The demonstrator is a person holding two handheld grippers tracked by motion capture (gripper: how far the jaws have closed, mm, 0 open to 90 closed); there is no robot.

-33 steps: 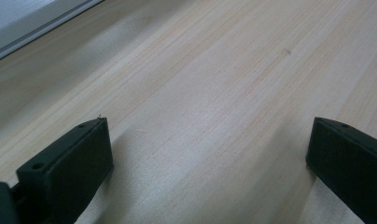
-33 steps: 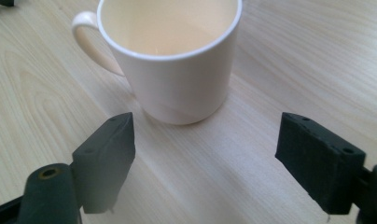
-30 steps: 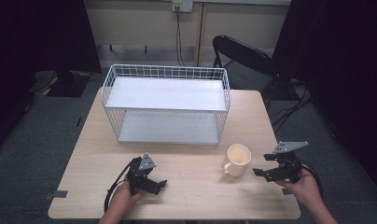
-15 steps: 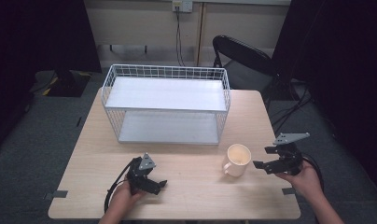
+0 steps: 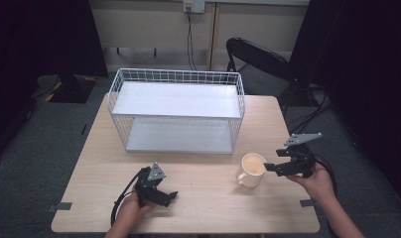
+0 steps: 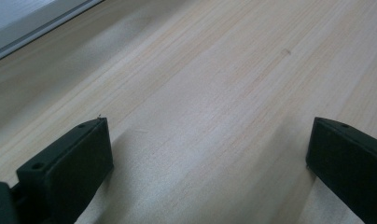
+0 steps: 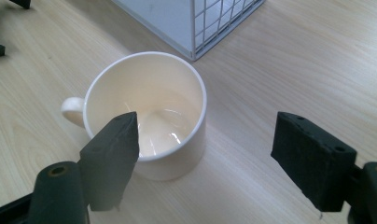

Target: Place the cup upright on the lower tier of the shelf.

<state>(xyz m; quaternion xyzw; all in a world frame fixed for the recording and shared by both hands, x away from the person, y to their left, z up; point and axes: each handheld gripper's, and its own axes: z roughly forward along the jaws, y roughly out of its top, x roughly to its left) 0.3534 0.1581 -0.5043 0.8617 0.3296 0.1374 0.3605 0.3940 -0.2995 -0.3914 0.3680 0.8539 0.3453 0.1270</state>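
Table [image 5: 198, 198] of pale wood spreads below me, and I read it from the left. On the near left my left gripper [image 5: 169, 196] rests low over the bare wood, held in the person's left hand [image 5: 134, 210], its cable looping off toward the near edge. In the left gripper view the two black jaws stand wide apart with only wood grain between them, and a strip of the rack's base shows at the far left corner.

Farther back, across the middle of the table, stands the white wire rack [image 5: 177, 115], two shelves one above the other, both bare as far as I can see. Behind the table a dark chair [image 5: 260, 59] stands against the far wall.

Right of centre, near the front, sits the cream mug [image 5: 251, 170], upright, its handle toward the near left. It stands just in front of the rack's near right corner, apart from it.

On the right I see my right gripper [image 5: 271, 167], held in the person's right hand [image 5: 317, 179], pointing left at the mug, raised off the table. Its jaws have just been closing a little, yet they stand wide. In the right gripper view the mug [image 7: 147, 116] lies ahead, partly behind the left jaw; I see no pad pressing on it.
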